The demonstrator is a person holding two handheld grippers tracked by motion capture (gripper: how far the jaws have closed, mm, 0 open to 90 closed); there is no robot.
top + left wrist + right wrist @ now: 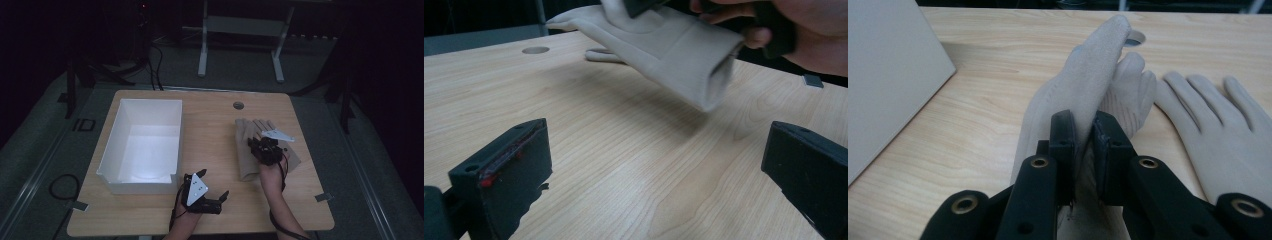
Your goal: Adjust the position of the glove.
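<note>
Glove (1083,95) lifted off the counter (215,145), fingers pointing away toward the far edge. Right hand-held gripper (1084,135) pinched tight on it. Left hand-held gripper (659,165) wide open, holding nothing.

Bare table (215,150) lies open between the white box (145,142) on the left and the gloves (250,145) on the right.

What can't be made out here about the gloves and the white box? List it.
- Held glove: in the right gripper view the right tool covers the pinched fabric; how much is caught is hidden.
- Held glove's cuff opening: blurred in the left gripper view.
- Second glove: cuff cut off by the frame edge and the tool in the right gripper view.
- White box: near inside wall hidden by its rim in the high view.
</note>
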